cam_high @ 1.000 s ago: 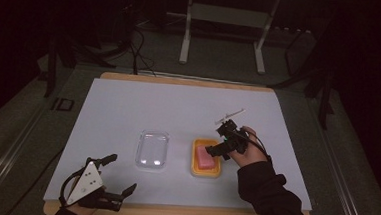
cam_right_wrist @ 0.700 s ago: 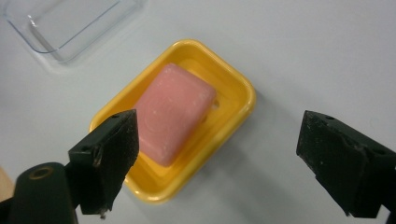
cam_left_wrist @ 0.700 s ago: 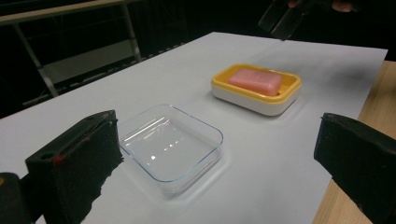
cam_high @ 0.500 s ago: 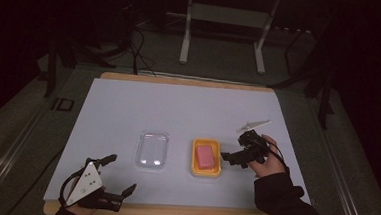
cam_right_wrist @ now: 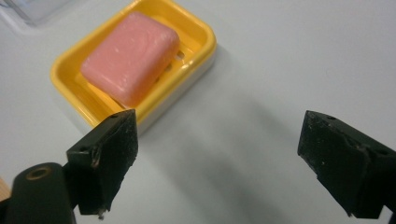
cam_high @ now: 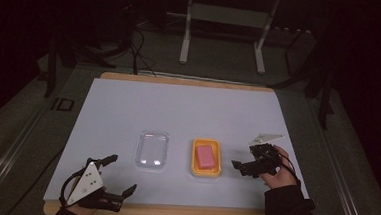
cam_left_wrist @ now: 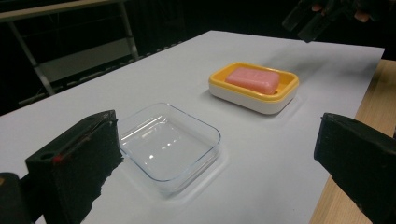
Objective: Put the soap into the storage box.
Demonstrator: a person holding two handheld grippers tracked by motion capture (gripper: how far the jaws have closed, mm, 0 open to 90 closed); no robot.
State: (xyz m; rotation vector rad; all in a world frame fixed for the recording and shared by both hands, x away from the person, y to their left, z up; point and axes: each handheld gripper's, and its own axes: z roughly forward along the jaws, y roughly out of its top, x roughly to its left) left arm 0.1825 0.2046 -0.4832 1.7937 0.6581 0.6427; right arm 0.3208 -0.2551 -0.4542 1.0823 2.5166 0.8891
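A pink soap bar [cam_high: 205, 156] lies flat in a yellow soap dish [cam_high: 205, 171] near the middle of the white-covered bench [cam_high: 178, 112], with a clear plastic lid [cam_high: 153, 148] resting just beside it on the person's left. The right tongs [cam_high: 245, 167] hover close to the dish's right edge, jaws spread wide and holding nothing, angled down toward the bar; in the right gripper view, the soap bar [cam_right_wrist: 130, 56] and its dish [cam_right_wrist: 74, 98] sit just beyond the left jaw, which suggests the hand is lining up for a grab along the bar's narrow sides. The left tongs [cam_high: 121, 176] wait low at the near edge of the bench, also gaping and empty, pointed across at the lid [cam_left_wrist: 168, 144] and the dish [cam_left_wrist: 254, 95] behind it, apparently on standby for the lid. The clear lid lies apart from the dish, leaving the soap exposed and within easy reach from above. The dish's raised rim may crowd the jaws, so a steep approach looks the safer line.
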